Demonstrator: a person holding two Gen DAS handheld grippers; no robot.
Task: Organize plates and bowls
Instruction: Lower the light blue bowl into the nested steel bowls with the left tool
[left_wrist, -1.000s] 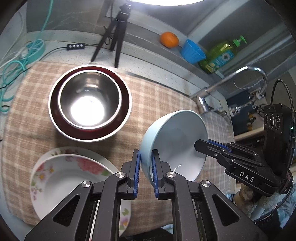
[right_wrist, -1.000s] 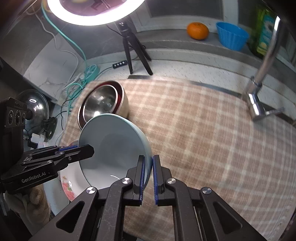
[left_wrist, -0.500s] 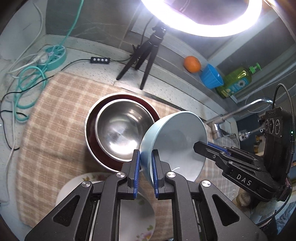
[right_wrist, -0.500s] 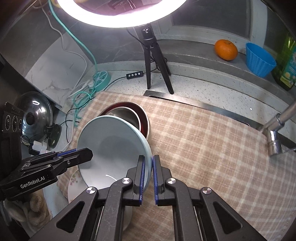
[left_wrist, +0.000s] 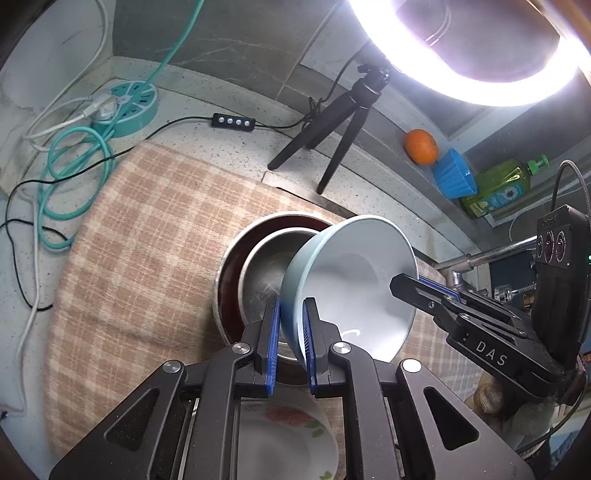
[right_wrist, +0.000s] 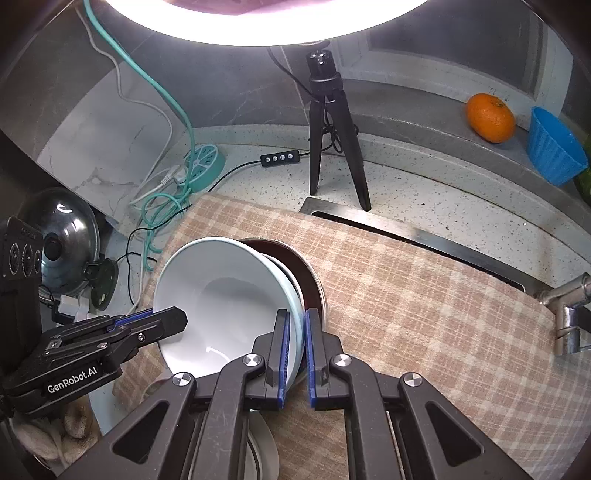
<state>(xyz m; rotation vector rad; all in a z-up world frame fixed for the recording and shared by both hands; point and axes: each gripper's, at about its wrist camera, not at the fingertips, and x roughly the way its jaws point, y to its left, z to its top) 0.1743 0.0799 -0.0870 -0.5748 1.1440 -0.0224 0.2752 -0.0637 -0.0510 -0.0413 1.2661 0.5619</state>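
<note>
Pale blue bowl (left_wrist: 354, 280) pinched by both grippers, tilted over the nested bowls.

Left gripper (left_wrist: 291, 332) clamps the rim at lower centre of its view; right gripper (right_wrist: 295, 347) clamps the opposite rim. Below, a steel bowl (left_wrist: 262, 273) sits inside a dark red bowl (left_wrist: 229, 269) on the checked cloth (left_wrist: 147, 229); a floral plate (left_wrist: 288, 439) lies at the bottom edge.

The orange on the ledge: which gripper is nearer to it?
Right, by a small margin. The right gripper clamps the light blue bowl's rim on the side facing the orange; the left gripper clamps the opposite rim, farther away.
</note>
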